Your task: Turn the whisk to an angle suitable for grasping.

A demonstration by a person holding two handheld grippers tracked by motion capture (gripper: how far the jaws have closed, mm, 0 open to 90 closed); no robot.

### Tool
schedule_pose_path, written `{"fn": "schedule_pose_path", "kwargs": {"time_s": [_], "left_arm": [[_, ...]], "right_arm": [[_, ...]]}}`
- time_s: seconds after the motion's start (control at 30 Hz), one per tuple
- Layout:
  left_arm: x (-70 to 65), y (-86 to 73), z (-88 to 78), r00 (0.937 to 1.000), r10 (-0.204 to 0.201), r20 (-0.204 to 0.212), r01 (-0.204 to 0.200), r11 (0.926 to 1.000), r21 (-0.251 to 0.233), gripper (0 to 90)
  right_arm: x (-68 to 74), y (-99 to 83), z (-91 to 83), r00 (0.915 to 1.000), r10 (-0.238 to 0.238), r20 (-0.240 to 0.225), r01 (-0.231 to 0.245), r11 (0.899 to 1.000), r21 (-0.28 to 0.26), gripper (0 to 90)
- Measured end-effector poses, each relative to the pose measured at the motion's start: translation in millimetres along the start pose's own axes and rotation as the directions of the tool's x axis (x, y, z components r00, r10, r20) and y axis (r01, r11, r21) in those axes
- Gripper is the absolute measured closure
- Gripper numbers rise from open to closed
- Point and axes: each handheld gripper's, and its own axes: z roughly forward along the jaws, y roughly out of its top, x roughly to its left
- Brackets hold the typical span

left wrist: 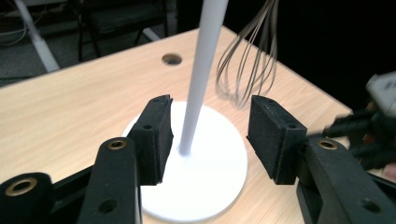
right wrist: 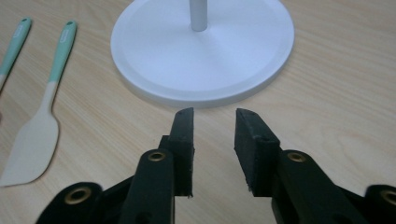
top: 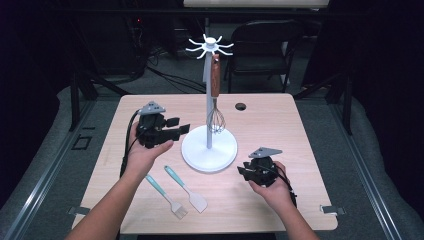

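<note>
A white utensil stand (top: pixel 209 115) rises from a round base (top: pixel 200 155) at the table's middle. A whisk (top: pixel 215 117) with a wooden handle hangs from one of its top hooks. My left gripper (top: pixel 179 126) hovers left of the pole, open and holding nothing. In the left gripper view its jaws (left wrist: pixel 210 116) frame the pole, with the whisk wires (left wrist: pixel 250 70) beyond. My right gripper (top: pixel 243 172) sits low by the base's right front, its jaws (right wrist: pixel 214 114) partly apart and holding nothing, pointing at the base (right wrist: pixel 201 60).
A teal-handled spatula (top: pixel 187 189) and a teal-handled slotted turner (top: pixel 167 197) lie on the table in front of the stand, to its left. A cable hole (top: pixel 240 106) sits behind the stand. A dark chair (top: pixel 265 50) stands past the far edge.
</note>
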Motion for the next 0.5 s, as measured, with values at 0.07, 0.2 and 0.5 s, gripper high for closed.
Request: {"fn": "schedule_pose_path", "kwargs": {"time_s": [0.07, 0.2, 0.5], "left_arm": [[4.5, -13.7, -1.9, 0.9998, -0.018, -0.008, 0.018, 0.9998, -0.003, 48.9], [15.3, -43.4, -3.6, 0.9973, -0.072, -0.012, 0.072, 0.9974, 0.002, 49.1], [34.5, -107.6, -4.6, 0.9808, -0.194, -0.021, 0.194, 0.9810, -0.006, 53.4]], "right_arm": [[-1.3, 5.6, 0.3, 0.9998, -0.016, 0.009, 0.016, 1.000, 0.005, 71.1], [-4.6, 16.4, 0.8, 1.0000, -0.003, -0.002, 0.003, 1.000, -0.003, 74.8], [-11.3, 51.4, -5.2, 0.9996, -0.020, -0.021, 0.020, 1.000, -0.019, 90.0]]}}
